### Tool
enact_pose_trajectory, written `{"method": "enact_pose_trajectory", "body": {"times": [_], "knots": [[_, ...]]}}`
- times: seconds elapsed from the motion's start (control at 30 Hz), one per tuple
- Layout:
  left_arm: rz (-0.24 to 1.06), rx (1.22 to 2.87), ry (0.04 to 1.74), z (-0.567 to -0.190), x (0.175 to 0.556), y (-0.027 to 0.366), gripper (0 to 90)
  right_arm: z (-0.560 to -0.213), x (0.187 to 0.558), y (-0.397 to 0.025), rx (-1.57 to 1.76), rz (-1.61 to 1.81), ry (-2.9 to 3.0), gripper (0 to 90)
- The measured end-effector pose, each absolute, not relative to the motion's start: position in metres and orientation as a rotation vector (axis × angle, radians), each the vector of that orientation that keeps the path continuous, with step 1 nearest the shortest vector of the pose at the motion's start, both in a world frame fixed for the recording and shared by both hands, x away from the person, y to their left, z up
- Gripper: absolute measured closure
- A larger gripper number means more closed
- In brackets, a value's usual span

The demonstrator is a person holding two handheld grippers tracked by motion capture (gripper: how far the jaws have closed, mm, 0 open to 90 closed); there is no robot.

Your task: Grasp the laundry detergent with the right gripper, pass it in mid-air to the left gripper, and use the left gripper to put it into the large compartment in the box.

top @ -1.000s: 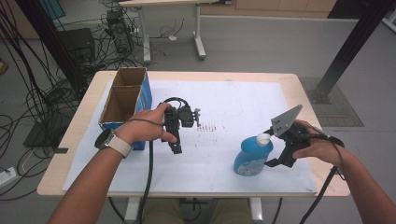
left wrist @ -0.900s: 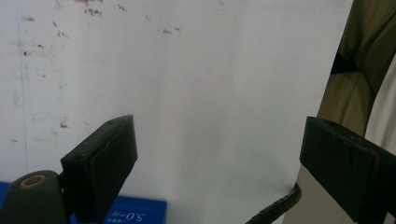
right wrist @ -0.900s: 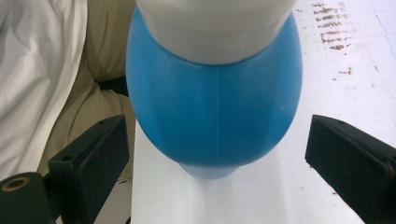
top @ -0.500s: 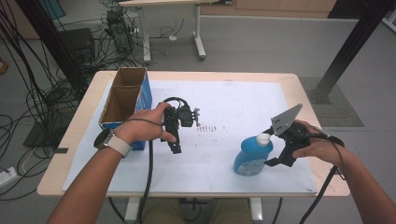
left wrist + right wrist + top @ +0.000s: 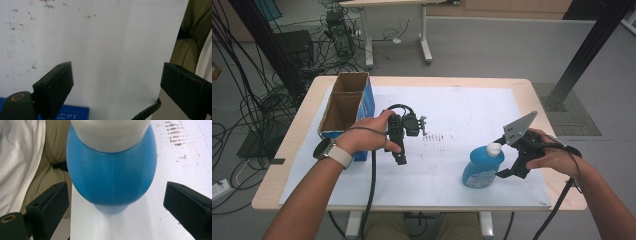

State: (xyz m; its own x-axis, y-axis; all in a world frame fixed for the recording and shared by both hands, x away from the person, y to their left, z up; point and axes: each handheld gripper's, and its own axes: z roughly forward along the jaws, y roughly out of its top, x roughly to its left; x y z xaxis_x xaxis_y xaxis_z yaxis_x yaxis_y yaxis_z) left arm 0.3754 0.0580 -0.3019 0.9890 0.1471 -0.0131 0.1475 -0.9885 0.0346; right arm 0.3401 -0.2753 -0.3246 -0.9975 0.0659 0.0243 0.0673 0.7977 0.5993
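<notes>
On the worktop point(image 5: 452, 100), the cardboard box point(image 5: 343, 110) stood left, the left tongs point(image 5: 398, 134) hung wide and empty, and the right tongs point(image 5: 507, 160), also wide, flanked the upright, ungrasped blue bottle point(image 5: 482, 167).

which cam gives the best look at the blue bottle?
High view: the whole blue bottle with its white cap stands on the white sheet beside the right gripper. The right gripper view shows only its shoulder, close up between open jaws. The left gripper view faces bare sheet.
</notes>
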Motion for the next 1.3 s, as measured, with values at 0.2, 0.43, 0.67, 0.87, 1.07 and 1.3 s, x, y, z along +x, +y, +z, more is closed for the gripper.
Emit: {"method": "enact_pose_trajectory", "body": {"times": [0.2, 0.43, 0.67, 0.87, 1.07, 1.3], "knots": [[-0.015, 3.096, 0.233, -0.3025, 0.3756, 0.0580, 11.5, -0.3253, 0.3404, -0.2752, -0.109, -0.994, -2.975, 6.5], [-0.014, 3.096, 0.231, -0.3026, 0.3761, 0.0581, 11.5, -0.3257, 0.3406, -0.2762, -0.114, -0.993, -2.977, 6.5], [-0.013, 3.093, 0.232, -0.3025, 0.3758, 0.0579, 11.5, -0.3249, 0.3407, -0.2762, -0.117, -1.000, -2.977, 6.4], [-0.010, 3.093, 0.236, -0.3023, 0.3757, 0.0589, 11.4, -0.3255, 0.3407, -0.2765, -0.119, -1.001, -2.976, 6.5], [-0.011, 3.091, 0.234, -0.3027, 0.3757, 0.0581, 11.4, -0.3249, 0.3405, -0.2770, -0.118, -1.001, -2.978, 6.5], [-0.011, 3.092, 0.235, -0.3027, 0.3754, 0.0582, 11.5, -0.3253, 0.3401, -0.2773, -0.119, -1.009, -2.976, 6.4]]}}
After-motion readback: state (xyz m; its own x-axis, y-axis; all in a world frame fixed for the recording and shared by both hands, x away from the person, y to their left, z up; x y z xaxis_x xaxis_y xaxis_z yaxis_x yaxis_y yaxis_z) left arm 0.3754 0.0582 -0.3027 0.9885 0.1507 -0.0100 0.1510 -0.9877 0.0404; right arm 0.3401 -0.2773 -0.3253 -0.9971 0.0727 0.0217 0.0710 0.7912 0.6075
